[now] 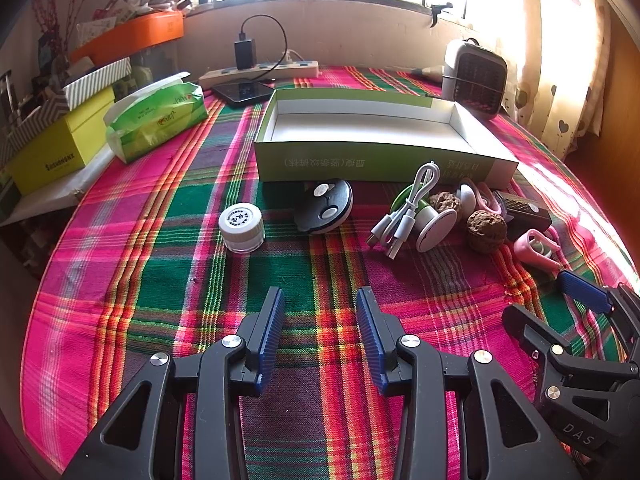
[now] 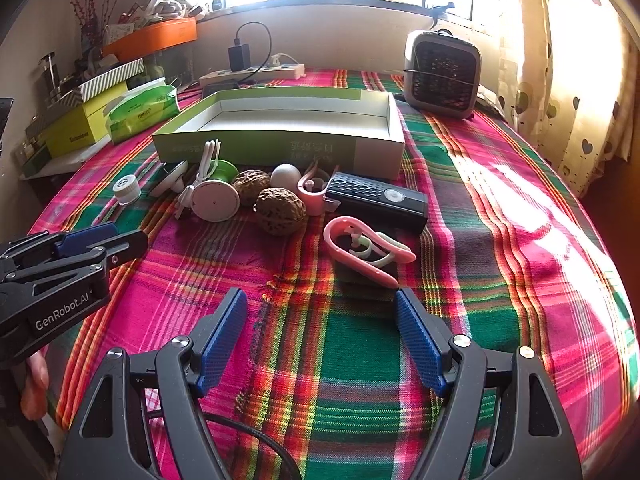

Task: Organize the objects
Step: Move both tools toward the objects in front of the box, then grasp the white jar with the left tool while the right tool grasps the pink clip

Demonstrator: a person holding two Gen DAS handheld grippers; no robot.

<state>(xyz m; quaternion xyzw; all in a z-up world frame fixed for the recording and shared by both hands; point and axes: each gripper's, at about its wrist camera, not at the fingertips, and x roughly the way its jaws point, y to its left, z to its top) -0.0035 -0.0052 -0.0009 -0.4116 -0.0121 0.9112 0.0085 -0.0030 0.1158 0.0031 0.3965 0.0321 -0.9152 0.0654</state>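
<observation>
An open green-and-white box point(image 1: 372, 156) point(image 2: 280, 146) lies empty on the plaid cloth. In front of it sit a small white jar point(image 1: 241, 227) point(image 2: 127, 189), a black-and-white round gadget point(image 1: 325, 211), a white cable point(image 1: 404, 216), a white-and-green reel point(image 2: 214, 196), two walnuts point(image 1: 486, 232) point(image 2: 280, 210), a black device point(image 2: 378, 200) and pink clips point(image 2: 366, 250) point(image 1: 536, 248). My left gripper point(image 1: 320, 300) hovers open over bare cloth, short of the jar. My right gripper point(image 2: 320, 300) stands wide open just short of the near pink clip, nothing between its fingers.
A tissue pack point(image 1: 158, 120), yellow box point(image 1: 60, 148), orange tray point(image 1: 132, 36), power strip with charger point(image 1: 260, 68), phone point(image 1: 244, 92) and small heater point(image 2: 442, 74) line the table's far side. A curtain point(image 2: 560, 60) hangs at right.
</observation>
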